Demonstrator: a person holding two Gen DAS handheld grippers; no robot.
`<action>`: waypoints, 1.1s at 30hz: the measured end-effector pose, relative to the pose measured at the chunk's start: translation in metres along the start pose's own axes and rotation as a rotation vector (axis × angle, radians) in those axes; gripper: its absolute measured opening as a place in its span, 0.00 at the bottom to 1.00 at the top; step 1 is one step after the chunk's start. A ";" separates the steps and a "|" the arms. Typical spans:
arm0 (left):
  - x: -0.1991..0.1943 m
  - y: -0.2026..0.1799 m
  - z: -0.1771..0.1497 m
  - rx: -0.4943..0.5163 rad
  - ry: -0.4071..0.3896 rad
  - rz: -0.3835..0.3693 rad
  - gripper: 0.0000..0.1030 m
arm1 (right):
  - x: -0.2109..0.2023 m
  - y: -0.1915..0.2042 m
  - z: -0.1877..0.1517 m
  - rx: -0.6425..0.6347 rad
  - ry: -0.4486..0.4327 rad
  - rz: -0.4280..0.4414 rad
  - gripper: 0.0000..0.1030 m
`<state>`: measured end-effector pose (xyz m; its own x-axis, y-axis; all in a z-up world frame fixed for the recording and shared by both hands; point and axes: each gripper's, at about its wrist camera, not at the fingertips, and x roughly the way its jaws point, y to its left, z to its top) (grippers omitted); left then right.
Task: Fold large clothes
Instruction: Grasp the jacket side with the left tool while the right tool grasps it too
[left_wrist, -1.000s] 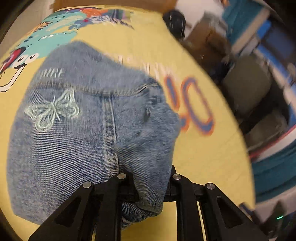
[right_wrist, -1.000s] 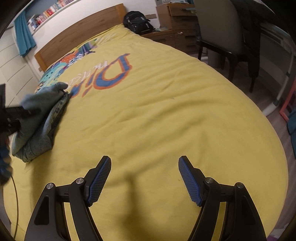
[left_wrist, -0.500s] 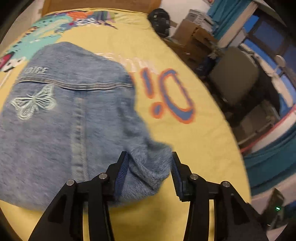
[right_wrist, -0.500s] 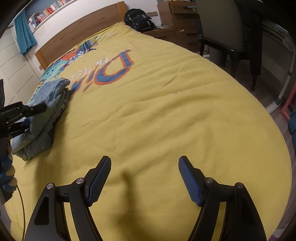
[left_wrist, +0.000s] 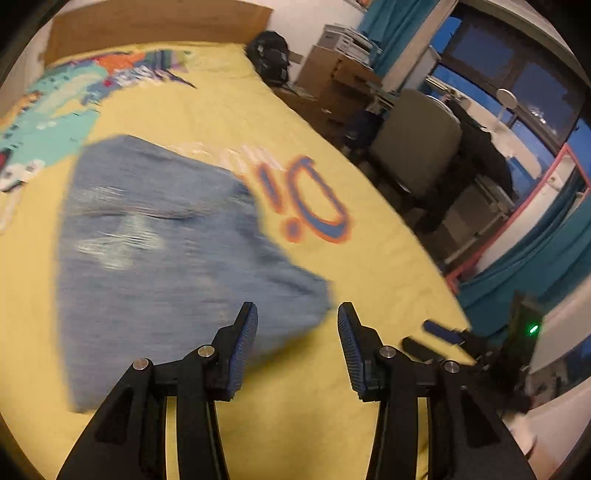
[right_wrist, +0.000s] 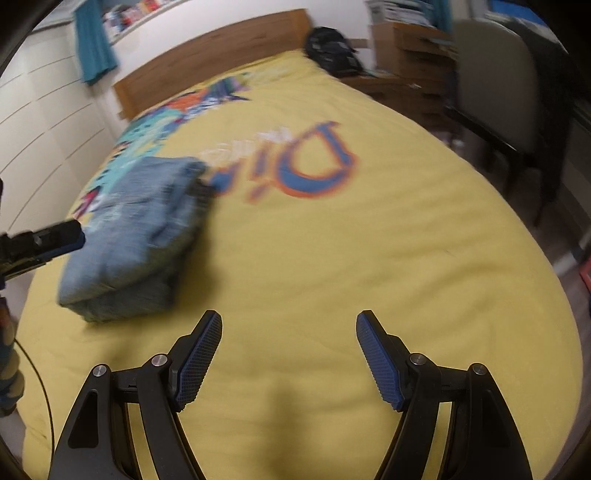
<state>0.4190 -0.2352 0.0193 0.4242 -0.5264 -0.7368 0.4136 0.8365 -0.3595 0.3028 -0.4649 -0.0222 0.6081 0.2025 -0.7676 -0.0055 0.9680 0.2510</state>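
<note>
Folded blue jeans (left_wrist: 159, 258) lie in a thick stack on the yellow bedspread (left_wrist: 369, 280), blurred by motion. My left gripper (left_wrist: 297, 317) hovers open just short of the stack's near right corner, with nothing between its blue pads. In the right wrist view the jeans (right_wrist: 136, 236) sit to the left of the printed lettering. The left gripper's fingers (right_wrist: 55, 236) reach in from the left edge beside them. My right gripper (right_wrist: 290, 325) stands wide open over bare bedspread (right_wrist: 332, 258), well right of the jeans. Its fingers (left_wrist: 443, 334) also show at the lower right of the left wrist view.
A wooden headboard (right_wrist: 207, 62) closes the far end of the bed. A black backpack (right_wrist: 332, 48), wooden drawers (right_wrist: 410, 44) and a chair (right_wrist: 495, 85) stand along the right side. White cupboard doors (right_wrist: 44, 129) line the left. A cable (right_wrist: 40, 384) hangs at lower left.
My left gripper let go of the jeans' fold, opened and drew back and up. The jeans dropped flat. My right gripper shifted left, toward the jeans, still open.
</note>
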 end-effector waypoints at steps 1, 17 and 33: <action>-0.007 0.010 -0.001 0.005 -0.006 0.029 0.37 | 0.002 0.015 0.008 -0.022 -0.008 0.027 0.75; -0.032 0.093 -0.041 -0.076 0.073 0.026 0.37 | 0.108 0.117 0.041 -0.092 0.093 0.225 0.74; -0.055 0.138 -0.011 -0.156 -0.037 0.107 0.64 | 0.123 0.083 0.088 -0.004 0.103 0.182 0.76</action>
<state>0.4439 -0.0889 0.0039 0.4898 -0.4359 -0.7550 0.2359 0.9000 -0.3665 0.4466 -0.3729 -0.0438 0.5128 0.3877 -0.7660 -0.1110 0.9147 0.3886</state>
